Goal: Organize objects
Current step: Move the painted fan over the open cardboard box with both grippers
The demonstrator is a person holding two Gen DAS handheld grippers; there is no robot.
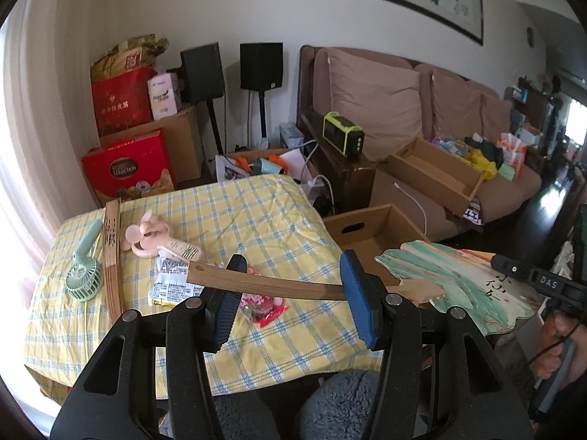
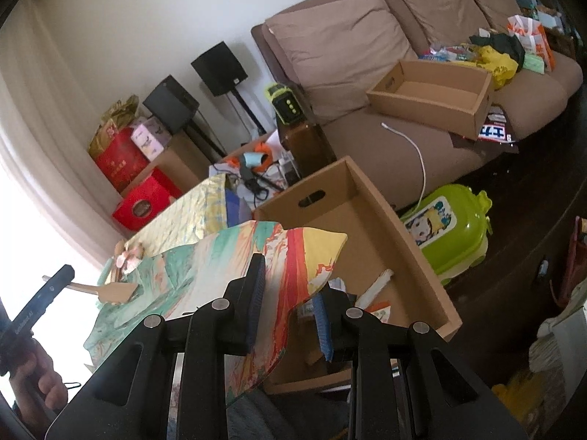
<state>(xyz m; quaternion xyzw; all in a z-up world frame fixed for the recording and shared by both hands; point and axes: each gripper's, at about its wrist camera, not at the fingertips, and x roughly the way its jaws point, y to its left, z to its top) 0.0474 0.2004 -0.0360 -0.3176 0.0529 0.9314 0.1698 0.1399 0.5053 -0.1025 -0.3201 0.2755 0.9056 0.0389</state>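
A painted paddle fan (image 2: 256,256) with a wooden handle (image 1: 286,286) hangs over the table's right edge. My right gripper (image 2: 290,311) is shut on the fan's painted face, one finger above it and one below. In the left wrist view the fan face (image 1: 458,282) is at the right, with the right gripper (image 1: 513,271) on its far side. My left gripper (image 1: 291,267) stands open, and the handle runs crosswise just beyond its fingertips. I cannot tell whether they touch. An open cardboard box (image 2: 367,220) with some papers inside sits below the fan.
On the yellow checked tablecloth (image 1: 256,212) lie a green handheld fan (image 1: 83,278), a folded wooden fan (image 1: 112,256), a pink fan (image 1: 146,242) and snack packets (image 1: 172,282). A second box (image 2: 433,91) rests on the sofa. A green plastic case (image 2: 447,234) stands on the floor.
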